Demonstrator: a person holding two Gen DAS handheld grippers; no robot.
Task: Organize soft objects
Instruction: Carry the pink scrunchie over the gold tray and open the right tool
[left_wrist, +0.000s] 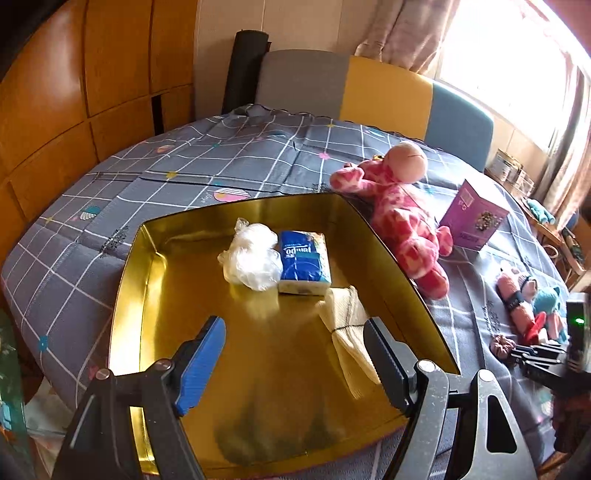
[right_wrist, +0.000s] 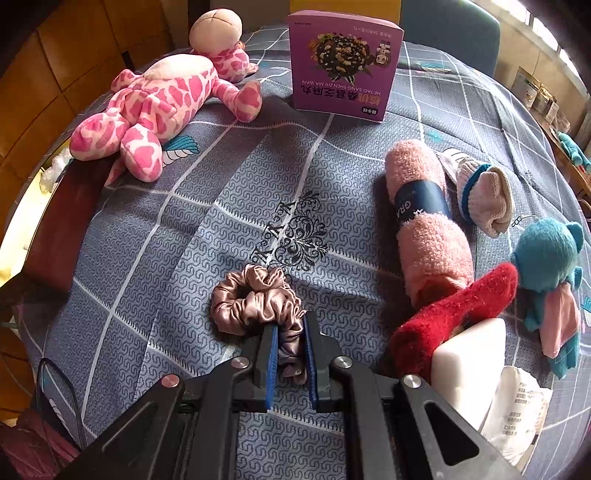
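My left gripper (left_wrist: 291, 325) hangs open over a gold tray (left_wrist: 177, 280), with nothing between its fingers. The tray holds a crumpled clear plastic bag (left_wrist: 251, 258), a blue tissue pack (left_wrist: 304, 264) and a cream cloth (left_wrist: 349, 325) that lies by the right finger. My right gripper (right_wrist: 291, 325) is shut on a mauve satin scrunchie (right_wrist: 255, 295) that rests on the grey checked bedspread (right_wrist: 166, 229). A pink spotted plush giraffe (right_wrist: 159, 99) lies beside the tray. To the right lie a rolled pink towel (right_wrist: 424, 221), a red sock (right_wrist: 454, 310) and a teal plush (right_wrist: 550, 266).
A purple snack box (right_wrist: 343, 62) stands at the back of the bed. A knitted pink and white sock (right_wrist: 484, 199) lies behind the teal plush. A white block (right_wrist: 472, 358) and a white packet (right_wrist: 517, 410) sit near my right gripper. A headboard (left_wrist: 384, 92) and wooden wall panels (left_wrist: 92, 92) bound the bed.
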